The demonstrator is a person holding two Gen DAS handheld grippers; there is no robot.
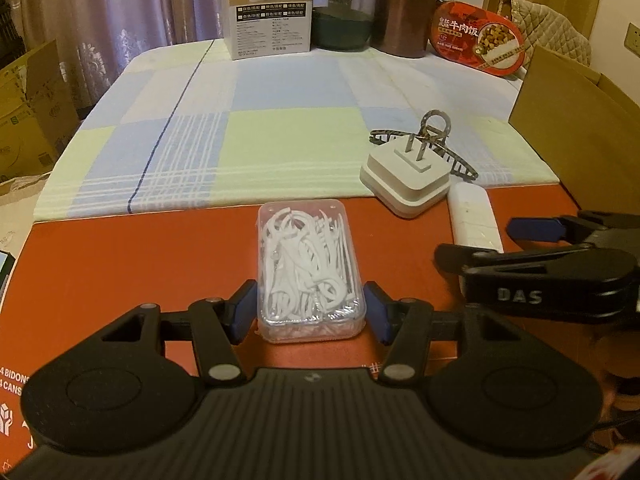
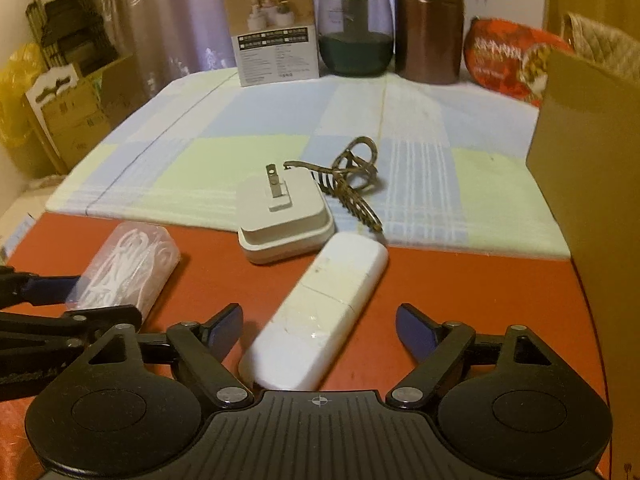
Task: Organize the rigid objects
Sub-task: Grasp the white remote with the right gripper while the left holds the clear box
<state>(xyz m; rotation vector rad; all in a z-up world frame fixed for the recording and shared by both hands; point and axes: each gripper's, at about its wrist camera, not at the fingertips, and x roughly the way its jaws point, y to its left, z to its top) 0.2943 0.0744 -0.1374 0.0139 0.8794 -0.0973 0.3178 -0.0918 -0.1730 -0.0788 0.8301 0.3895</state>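
Observation:
A clear plastic box of white floss picks (image 1: 310, 264) lies on the red surface (image 1: 140, 264), and my left gripper (image 1: 310, 312) is shut on its near end, blue pads against both sides. The right wrist view shows the same box (image 2: 124, 272) at the left. A white oblong device (image 2: 340, 280) lies slanted between the fingers of my right gripper (image 2: 320, 314), which stands open with a gap on each side. Behind it are a white plug adapter (image 2: 284, 220), prongs up, and a dark hair claw clip (image 2: 356, 184). From the left wrist, the right gripper (image 1: 492, 240) straddles the device (image 1: 472, 216).
A checked cloth (image 1: 240, 128) covers the far table. Along the back stand a product box (image 1: 268, 8), a glass jar (image 1: 342, 8), a copper canister (image 1: 404, 8) and a red food package (image 1: 480, 40). A cardboard box (image 1: 580, 128) walls the right side.

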